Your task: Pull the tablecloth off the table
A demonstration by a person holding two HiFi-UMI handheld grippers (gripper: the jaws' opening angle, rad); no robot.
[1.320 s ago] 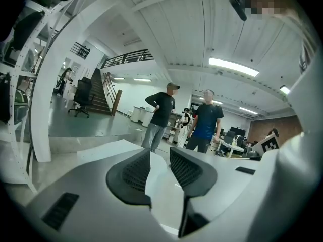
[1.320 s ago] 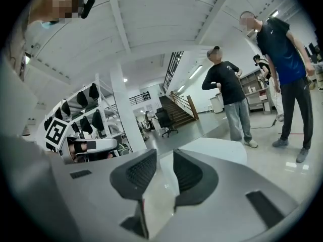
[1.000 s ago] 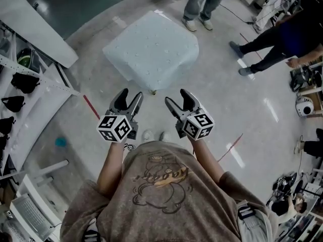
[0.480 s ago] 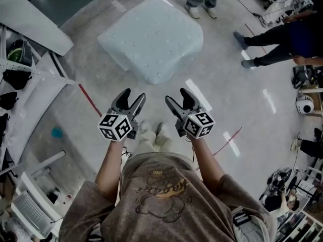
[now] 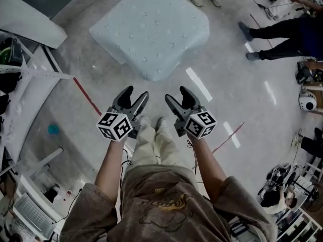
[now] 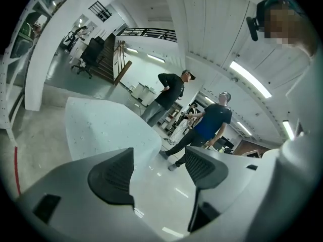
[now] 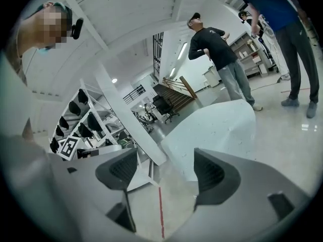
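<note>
Left gripper (image 5: 136,93) jaws just opened wider, nothing between them, right gripper (image 5: 176,95) jaws apart and empty too, both well short of the pale tablecloth (image 5: 151,29) covering the desk far ahead, so no grab yet.

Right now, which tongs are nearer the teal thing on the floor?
Left. The left tongs, whose empty jaws have just been opening, hang right of the teal thing; the right tongs are farther right.

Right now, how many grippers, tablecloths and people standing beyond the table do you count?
Grippers: 2 (left gripper, jaws just opened wider, nothing between them; right gripper, open, empty)
Tablecloths: 1 (pale blue tablecloth)
Bystanders: 2 (bystander in black, bystander in blue)
Total: 5
</note>
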